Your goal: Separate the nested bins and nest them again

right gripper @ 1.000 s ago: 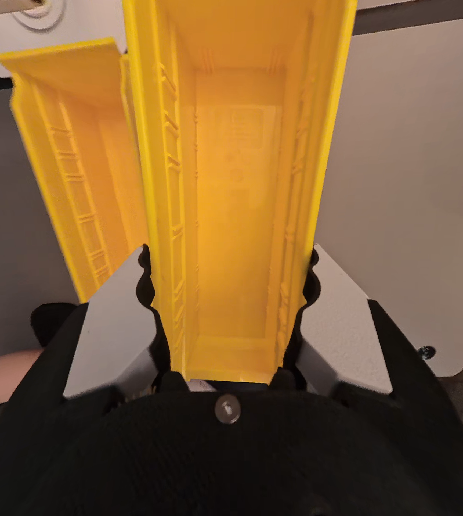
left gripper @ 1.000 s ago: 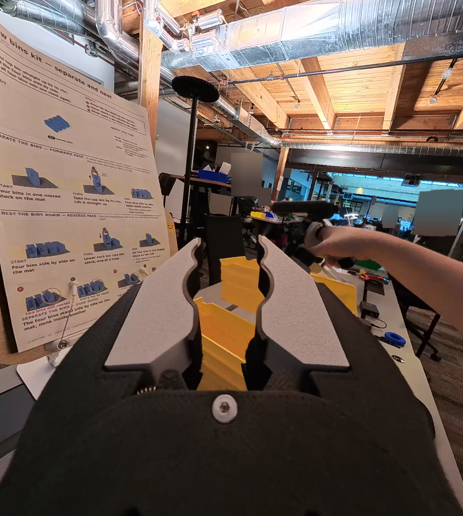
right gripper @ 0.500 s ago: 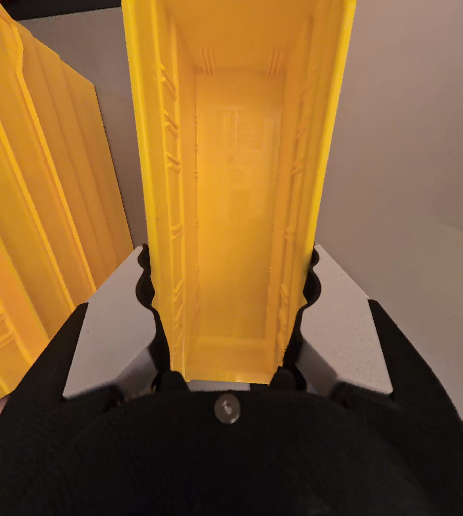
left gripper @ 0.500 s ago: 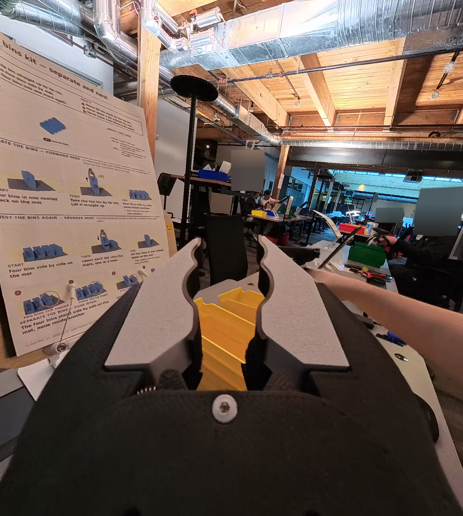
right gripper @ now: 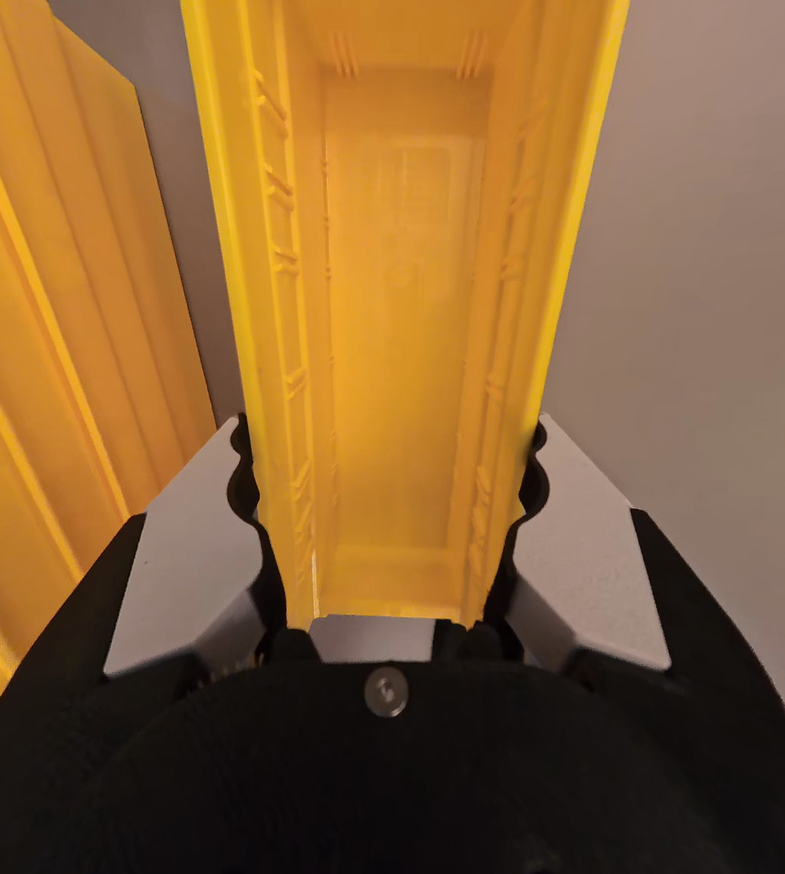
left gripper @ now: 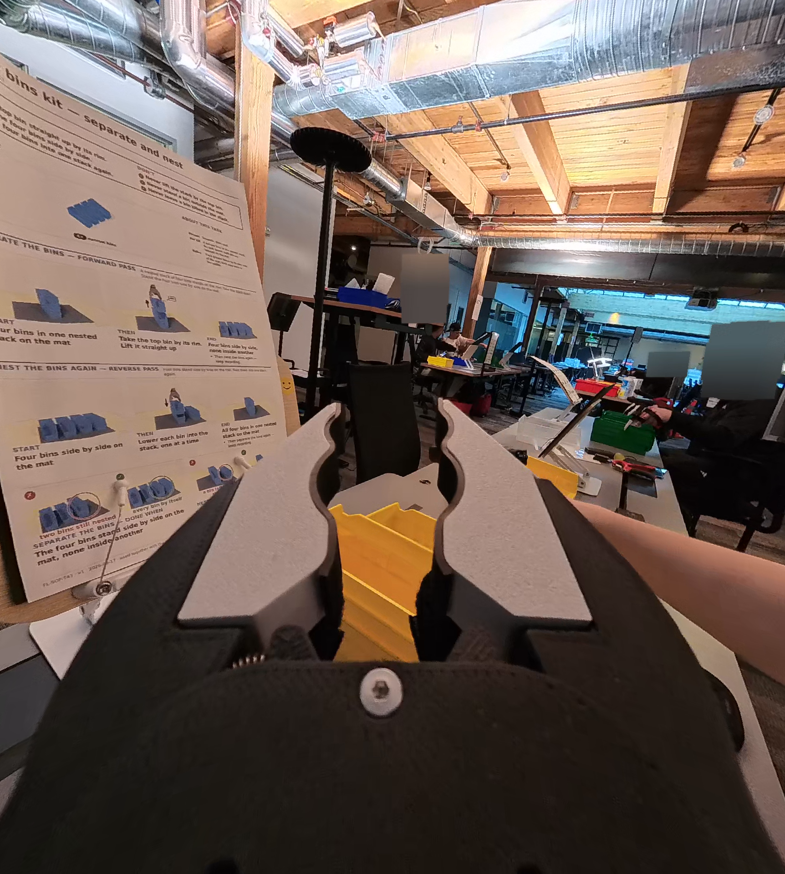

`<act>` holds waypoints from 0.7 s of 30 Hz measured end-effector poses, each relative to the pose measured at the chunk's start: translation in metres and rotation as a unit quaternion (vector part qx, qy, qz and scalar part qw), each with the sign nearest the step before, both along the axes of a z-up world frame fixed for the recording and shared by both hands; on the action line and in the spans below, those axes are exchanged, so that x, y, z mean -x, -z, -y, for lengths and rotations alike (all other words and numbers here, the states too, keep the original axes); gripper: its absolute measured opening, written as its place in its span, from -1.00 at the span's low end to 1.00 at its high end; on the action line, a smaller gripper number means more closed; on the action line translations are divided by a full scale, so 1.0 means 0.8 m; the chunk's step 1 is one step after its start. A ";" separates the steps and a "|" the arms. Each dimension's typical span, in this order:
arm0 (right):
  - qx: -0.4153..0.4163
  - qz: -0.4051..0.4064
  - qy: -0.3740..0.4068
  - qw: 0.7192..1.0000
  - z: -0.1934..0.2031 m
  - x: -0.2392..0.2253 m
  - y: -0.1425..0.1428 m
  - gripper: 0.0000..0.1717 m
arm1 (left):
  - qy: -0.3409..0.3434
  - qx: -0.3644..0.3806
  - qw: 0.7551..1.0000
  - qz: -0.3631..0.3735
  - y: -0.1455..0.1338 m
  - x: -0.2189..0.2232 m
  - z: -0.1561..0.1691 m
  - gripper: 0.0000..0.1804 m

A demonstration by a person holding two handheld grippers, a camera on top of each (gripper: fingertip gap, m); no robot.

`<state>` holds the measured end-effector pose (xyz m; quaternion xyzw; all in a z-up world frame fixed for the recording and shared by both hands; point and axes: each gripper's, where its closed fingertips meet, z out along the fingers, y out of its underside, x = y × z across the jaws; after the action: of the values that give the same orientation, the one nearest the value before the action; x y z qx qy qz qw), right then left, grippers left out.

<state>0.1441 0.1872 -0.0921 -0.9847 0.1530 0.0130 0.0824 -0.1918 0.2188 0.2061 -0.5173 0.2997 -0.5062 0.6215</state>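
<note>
One yellow bin (right gripper: 395,331) is being clamped across its side walls in my right gripper (right gripper: 390,454), just beside the others (right gripper: 40,331); left gripper (left gripper: 383,454) is idling half-open on nothing; next I'm likely setting it down alone.

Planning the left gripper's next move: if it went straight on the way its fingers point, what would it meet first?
Probably nothing near: the left gripper points over the yellow bins below its open fingers; beyond is a black chair, though depth is unclear.
</note>
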 end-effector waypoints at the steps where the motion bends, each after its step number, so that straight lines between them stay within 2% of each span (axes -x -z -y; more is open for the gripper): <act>1: 0.002 -0.001 0.001 1.000 0.001 0.000 0.003 0.35 | 0.000 0.000 1.000 -0.002 0.001 -0.001 0.000 -0.60; 6: 0.008 -0.012 -0.009 1.000 0.004 0.004 0.011 0.49 | -0.003 0.001 1.000 -0.027 0.012 -0.021 -0.002 -0.59; 10: -0.023 -0.017 -0.049 0.998 0.000 0.008 -0.008 0.61 | -0.002 0.007 0.998 -0.065 0.031 -0.059 -0.001 -0.43; 12: -0.059 -0.010 -0.067 0.996 -0.005 0.006 -0.028 0.61 | -0.013 0.007 0.996 -0.089 0.041 -0.078 -0.001 -0.27; 15: -0.123 0.012 -0.092 0.988 -0.012 -0.008 -0.059 0.62 | -0.066 0.003 0.990 -0.128 0.057 -0.095 -0.015 0.12; 16: -0.151 0.019 -0.100 0.983 -0.016 -0.014 -0.071 0.61 | -0.077 0.002 0.988 -0.135 0.060 -0.097 -0.018 0.21; 18: -0.220 0.029 -0.118 0.968 -0.029 -0.023 -0.097 0.61 | -0.072 0.003 0.988 -0.138 0.061 -0.101 -0.014 0.24; 20: -0.312 0.046 -0.151 0.937 -0.045 -0.027 -0.135 0.59 | -0.053 0.008 0.991 -0.123 0.056 -0.104 -0.006 0.23; 21: -0.366 0.057 -0.178 0.912 -0.052 -0.023 -0.157 0.54 | -0.044 0.012 0.992 -0.117 0.055 -0.106 -0.003 0.22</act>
<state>0.1624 0.2290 0.0334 -0.8956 -0.0451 0.0267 0.4417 -0.1070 0.2210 0.1620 -0.5931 0.3409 -0.4181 0.5977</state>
